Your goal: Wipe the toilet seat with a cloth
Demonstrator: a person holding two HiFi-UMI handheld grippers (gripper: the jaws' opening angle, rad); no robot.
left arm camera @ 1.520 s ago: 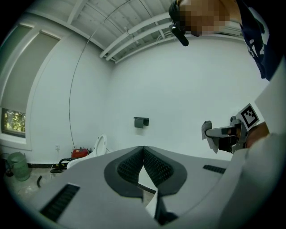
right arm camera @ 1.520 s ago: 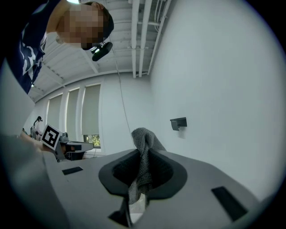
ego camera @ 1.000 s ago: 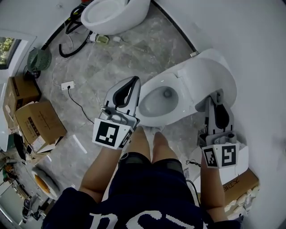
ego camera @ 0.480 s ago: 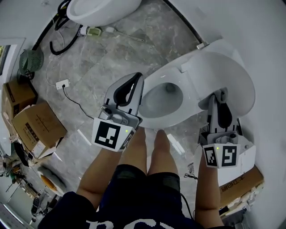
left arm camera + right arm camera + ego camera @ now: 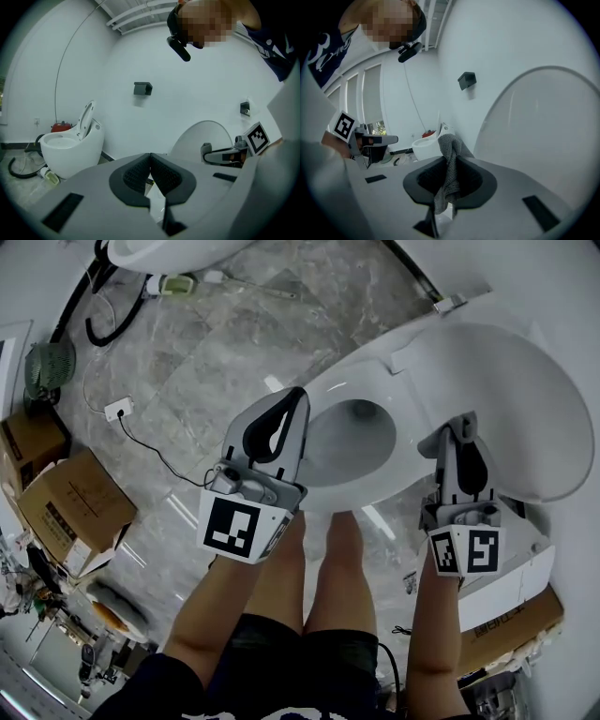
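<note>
The white toilet seat [image 5: 373, 491] rings the open bowl [image 5: 352, 439], and the lid [image 5: 511, 404] stands raised behind it. Held over the seat's left rim, my left gripper [image 5: 298, 393] is shut with nothing between its pads [image 5: 150, 155]. My right gripper [image 5: 466, 418] hangs in front of the raised lid, to the right of the bowl. It is shut [image 5: 451, 159] on a grey knitted cloth [image 5: 449, 180], which pokes up above the jaws and hangs down below them. The cloth is not clearly seen in the head view.
The person's bare legs [image 5: 319, 568] stand right before the bowl. Cardboard boxes [image 5: 75, 507] sit at the left and another [image 5: 506, 624] at the lower right. A second toilet [image 5: 70, 145] stands farther off, with a hose and a cabled socket [image 5: 117, 409] on the marble floor.
Both grippers have come forward toward the toilet, which now fills more of the head view. The left one now reaches over the seat's rim. Neither gripper's jaws have changed.
</note>
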